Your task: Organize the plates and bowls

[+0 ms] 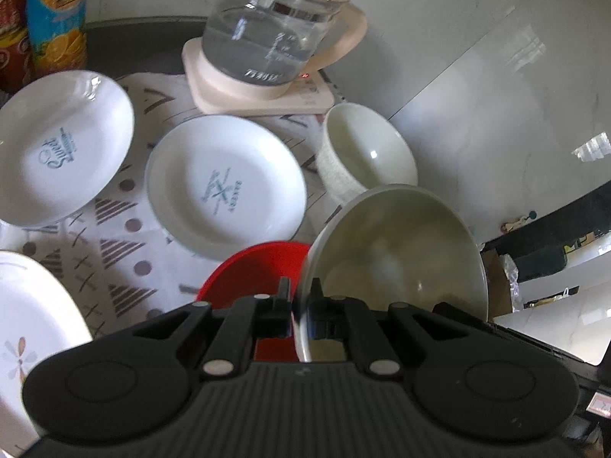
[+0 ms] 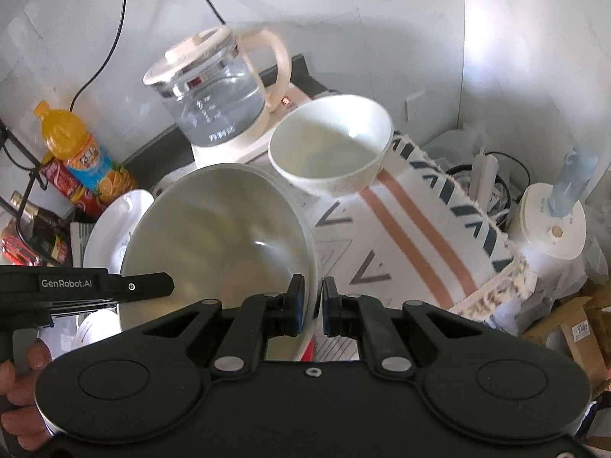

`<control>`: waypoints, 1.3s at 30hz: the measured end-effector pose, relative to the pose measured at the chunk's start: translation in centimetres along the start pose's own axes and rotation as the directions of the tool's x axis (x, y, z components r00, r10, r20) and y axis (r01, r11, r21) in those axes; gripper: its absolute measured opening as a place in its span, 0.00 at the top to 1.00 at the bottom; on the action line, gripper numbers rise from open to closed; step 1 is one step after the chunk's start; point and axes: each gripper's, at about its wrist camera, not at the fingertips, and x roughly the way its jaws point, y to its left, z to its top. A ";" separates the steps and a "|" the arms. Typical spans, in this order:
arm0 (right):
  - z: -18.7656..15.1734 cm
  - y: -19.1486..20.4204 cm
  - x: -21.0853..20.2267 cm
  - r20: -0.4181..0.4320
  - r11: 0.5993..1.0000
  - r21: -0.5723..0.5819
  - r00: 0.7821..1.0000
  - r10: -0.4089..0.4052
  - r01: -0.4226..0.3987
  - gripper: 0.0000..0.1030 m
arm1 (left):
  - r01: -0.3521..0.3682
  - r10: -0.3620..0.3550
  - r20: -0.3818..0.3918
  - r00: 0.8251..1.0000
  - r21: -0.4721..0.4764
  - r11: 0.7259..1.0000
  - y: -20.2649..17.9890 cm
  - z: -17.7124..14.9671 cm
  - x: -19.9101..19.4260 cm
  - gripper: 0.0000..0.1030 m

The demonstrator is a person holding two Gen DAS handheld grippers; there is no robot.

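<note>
My left gripper point(image 1: 299, 294) is shut on the rim of a large pale green bowl point(image 1: 397, 252), held tilted above a red plate point(image 1: 259, 267). My right gripper point(image 2: 313, 297) is shut on the opposite rim of the same bowl, which also shows in the right wrist view point(image 2: 217, 236). A smaller cream bowl point(image 1: 362, 152) stands behind it on the patterned cloth point(image 1: 114, 240), and it shows in the right wrist view point(image 2: 332, 149) too. Two white plates with blue print point(image 1: 57, 145) point(image 1: 225, 183) lie on the cloth. A flowered white plate point(image 1: 26, 328) lies at the near left.
A glass kettle point(image 1: 267, 30) on a cream base point(image 1: 256, 91) stands at the back. Drink bottles point(image 1: 57, 15) stand at the back left. The table's right side drops off to bags, a paper roll point(image 2: 550, 229) and boxes point(image 2: 573, 328).
</note>
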 end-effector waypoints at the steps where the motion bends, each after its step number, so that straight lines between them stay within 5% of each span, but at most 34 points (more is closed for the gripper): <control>1: -0.3 0.2 0.2 -0.007 1.000 -0.001 1.000 -0.001 0.001 0.90 | -0.004 0.004 -0.006 1.000 -0.002 1.000 0.3 -0.1 0.0 0.95; 19: -2.2 1.6 4.5 -0.092 1.000 -0.013 0.995 -0.028 0.027 0.94 | -0.051 0.043 -0.141 0.989 -0.052 0.997 4.4 -2.2 2.9 0.95; 29: -2.0 2.9 5.9 -0.138 0.997 -0.077 0.990 -0.042 0.032 0.91 | -0.106 0.103 -0.086 0.991 -0.029 0.994 4.1 -0.1 0.4 0.91; 35: -1.1 3.3 5.1 -0.169 0.993 -0.112 0.986 0.005 -0.024 0.70 | -0.122 0.119 -0.072 0.990 -0.029 0.992 3.3 1.1 0.1 0.73; 39: -0.2 2.9 4.1 -0.156 0.992 -0.110 0.987 0.036 -0.054 0.68 | -0.125 0.124 -0.050 0.991 -0.010 0.992 2.3 1.5 0.2 0.57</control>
